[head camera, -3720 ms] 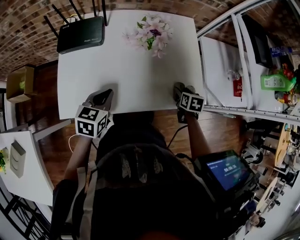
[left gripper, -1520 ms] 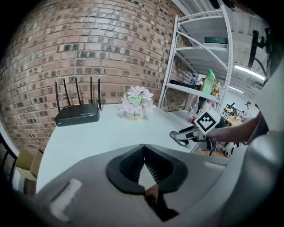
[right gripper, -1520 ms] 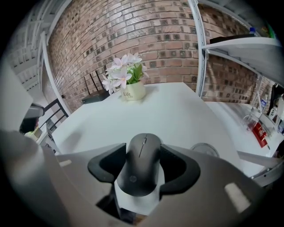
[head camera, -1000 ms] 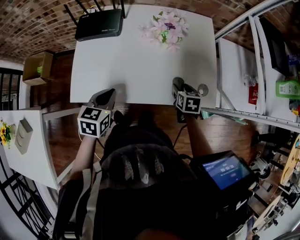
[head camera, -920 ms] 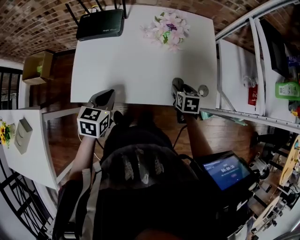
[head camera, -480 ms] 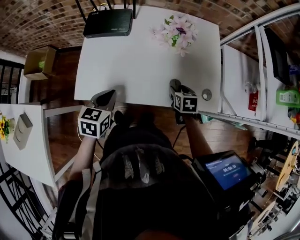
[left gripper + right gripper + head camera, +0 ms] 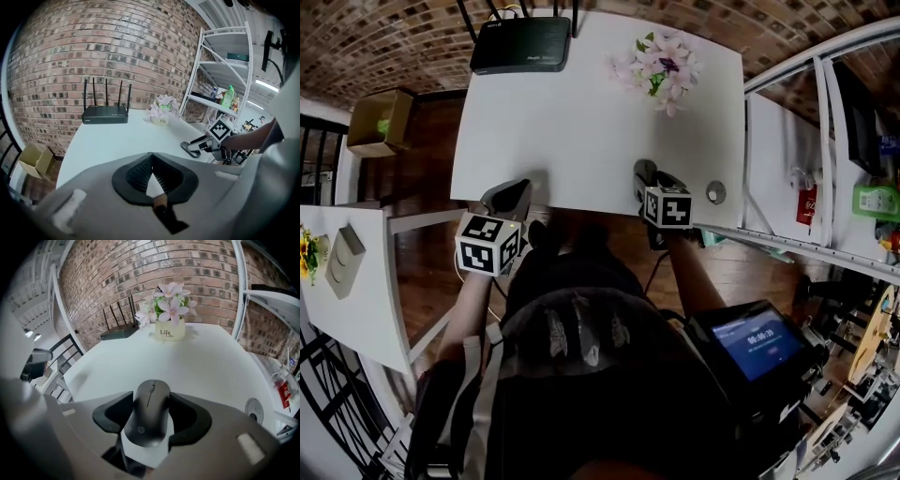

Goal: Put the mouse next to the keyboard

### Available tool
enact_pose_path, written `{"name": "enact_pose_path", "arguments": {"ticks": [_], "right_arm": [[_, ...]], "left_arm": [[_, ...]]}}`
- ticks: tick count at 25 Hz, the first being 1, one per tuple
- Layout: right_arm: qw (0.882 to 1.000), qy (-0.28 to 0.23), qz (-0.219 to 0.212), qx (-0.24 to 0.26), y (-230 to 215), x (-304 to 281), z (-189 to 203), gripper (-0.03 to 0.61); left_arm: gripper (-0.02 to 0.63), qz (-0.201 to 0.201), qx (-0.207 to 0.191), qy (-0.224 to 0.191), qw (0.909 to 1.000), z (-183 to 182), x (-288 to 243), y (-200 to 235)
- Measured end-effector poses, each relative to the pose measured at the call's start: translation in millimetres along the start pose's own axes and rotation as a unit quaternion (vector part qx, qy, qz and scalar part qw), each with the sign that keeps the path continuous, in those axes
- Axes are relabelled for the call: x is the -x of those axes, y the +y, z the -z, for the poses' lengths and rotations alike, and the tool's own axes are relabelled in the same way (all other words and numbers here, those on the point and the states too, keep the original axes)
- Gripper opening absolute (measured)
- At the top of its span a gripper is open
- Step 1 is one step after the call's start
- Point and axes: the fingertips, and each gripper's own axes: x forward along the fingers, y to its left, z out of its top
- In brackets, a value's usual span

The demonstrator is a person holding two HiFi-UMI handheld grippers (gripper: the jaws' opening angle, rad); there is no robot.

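Mouse (image 7: 150,420), dark grey, smooth (wheel forward), clamped in right tongs (image 7: 151,399)

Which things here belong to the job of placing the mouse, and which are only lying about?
For the job: mouse, gripped in the right claw; white table. No keyboard is in view.

Only lying about: black router; flower pot; round disc near the table's right edge; cardboard box on the floor. The left claw is shut and empty.
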Motion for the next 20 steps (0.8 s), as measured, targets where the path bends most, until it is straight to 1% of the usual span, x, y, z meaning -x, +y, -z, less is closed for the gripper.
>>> {"name": "enact_pose_path", "arguments": {"ticks": [11, 20], "right_arm": [[1.000, -0.001, -0.003, 0.006, 15, -4, -3, 0.245], [1.000, 0.003, 0.009, -0.003, 26, -8, -6, 0.244]], "left_arm": [[0.003, 0.001, 0.003, -0.004, 1.0000, -7, -6, 9], [0.002, 0.000, 0.016, -0.009, 0.9998, -2, 0, 27]]}}
